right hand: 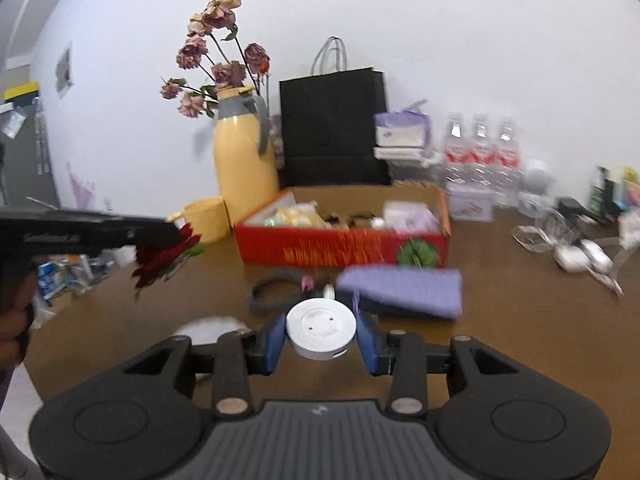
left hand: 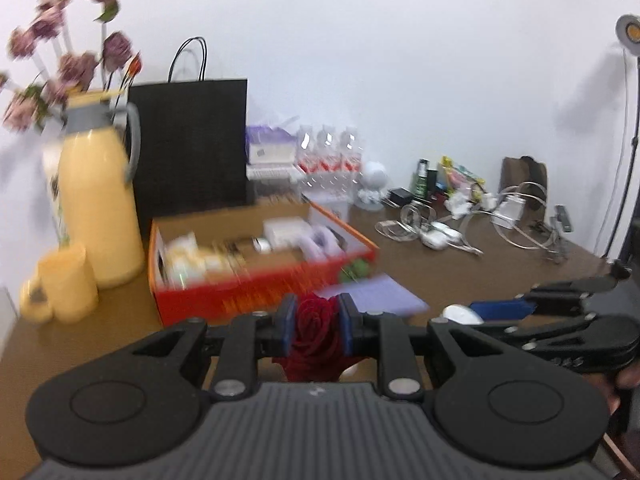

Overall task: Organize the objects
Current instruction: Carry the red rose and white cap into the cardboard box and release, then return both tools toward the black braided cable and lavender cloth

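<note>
Dark red rose (left hand: 316, 330) clamped in left gripper (left hand: 317, 326) jaws; right gripper (right hand: 321, 340) jaws grip white round puck (right hand: 321, 329) above bench (right hand: 520, 320).

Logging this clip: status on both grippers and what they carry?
Left gripper shut on red rose. Right gripper shut on white round disc. Both held above table; orange box ahead, open.

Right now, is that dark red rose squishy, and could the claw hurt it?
Probably yes. The dark red rose looks soft and floppy: its petals bulge between the left claw's blue pads, which press on the bloom. It seems light, hanging in the air above the brown table. Squeezing harder might bruise the petals.
</note>
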